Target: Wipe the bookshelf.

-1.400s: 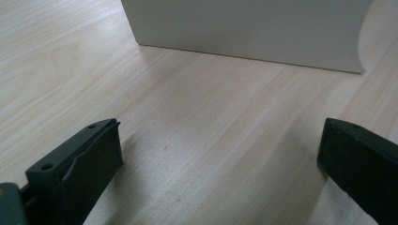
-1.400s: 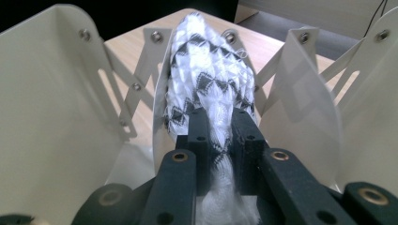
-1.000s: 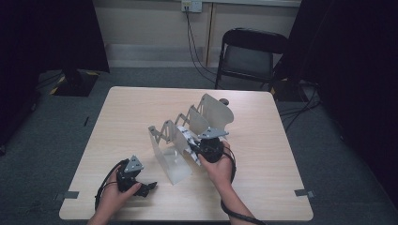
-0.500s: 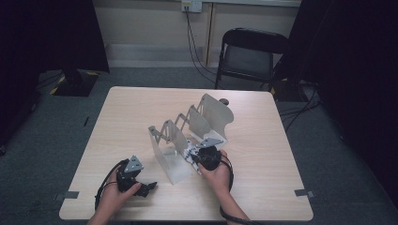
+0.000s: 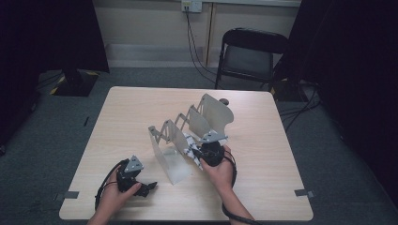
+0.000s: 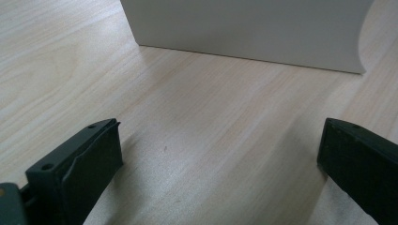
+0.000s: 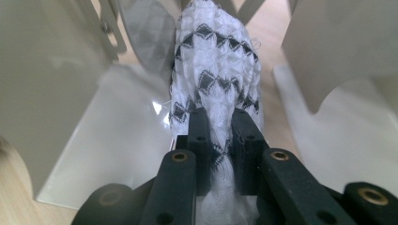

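We look along the left gripper (image 6: 220, 159) from close above the table (image 6: 202, 126). Its two black jaws rise from the bottom corners and stand wide apart, with bare pale wood grain between them. The jaw at the left shows its inner face and two small screw holes on top; the jaw at the right is cut off by the frame edge. Nothing lies between the fingers (image 6: 84, 159), and they press on nothing. Ahead of the fingertips, well beyond them, a flat whitish panel (image 6: 244, 28) stands upright on the wood, its lower edge running across the top, its right corner rounded. Soft shadows fall beneath each jaw.
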Available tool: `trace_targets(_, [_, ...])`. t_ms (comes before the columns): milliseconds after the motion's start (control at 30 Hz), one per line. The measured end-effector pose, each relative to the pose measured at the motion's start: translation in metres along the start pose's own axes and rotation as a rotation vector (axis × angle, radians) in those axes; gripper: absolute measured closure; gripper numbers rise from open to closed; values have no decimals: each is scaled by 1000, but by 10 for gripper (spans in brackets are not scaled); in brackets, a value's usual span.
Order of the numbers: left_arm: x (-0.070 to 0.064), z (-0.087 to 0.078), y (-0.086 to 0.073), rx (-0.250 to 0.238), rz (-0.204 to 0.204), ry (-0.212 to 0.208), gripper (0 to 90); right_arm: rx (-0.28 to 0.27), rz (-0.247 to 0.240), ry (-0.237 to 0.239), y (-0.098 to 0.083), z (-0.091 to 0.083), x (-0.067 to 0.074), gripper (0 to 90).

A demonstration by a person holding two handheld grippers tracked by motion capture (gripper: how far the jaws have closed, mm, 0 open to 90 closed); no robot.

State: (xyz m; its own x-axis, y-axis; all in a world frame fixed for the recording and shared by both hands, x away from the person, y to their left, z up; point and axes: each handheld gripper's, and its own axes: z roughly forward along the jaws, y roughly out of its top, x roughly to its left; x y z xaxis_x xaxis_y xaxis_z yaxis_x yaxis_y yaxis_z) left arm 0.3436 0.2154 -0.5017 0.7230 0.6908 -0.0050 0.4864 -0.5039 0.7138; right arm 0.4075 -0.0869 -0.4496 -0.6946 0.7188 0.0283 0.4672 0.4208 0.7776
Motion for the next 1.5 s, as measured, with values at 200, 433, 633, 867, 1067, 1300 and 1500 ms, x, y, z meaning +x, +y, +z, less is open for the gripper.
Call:
trace_targets(200, [0,0,0,0,1,0,0,-75,-18,-12,30,-25,-3,799])
trace_targets(433, [0,0,1,2,-2,-3,0,-111,-46,-11,48,-34,1,799])
trace_targets(633, [0,1,1,1,-3,-4,0,-44,-36,4,27,-13,6,799])
trace_targets(867, [0,1,1,2,-2,-6,0,44,-13,17,-4,12,7,799])
trace_targets(1067, [0,1,1,2,2,-4,0,78,-1,21,-22,22,6,798])
trace_targets(1300, [0,1,1,3,6,-4,0,58,17,36,-17,16,5,799])
trace_targets(1500, [0,1,1,3,5,-2,0,6,11,42,-2,0,6,799])
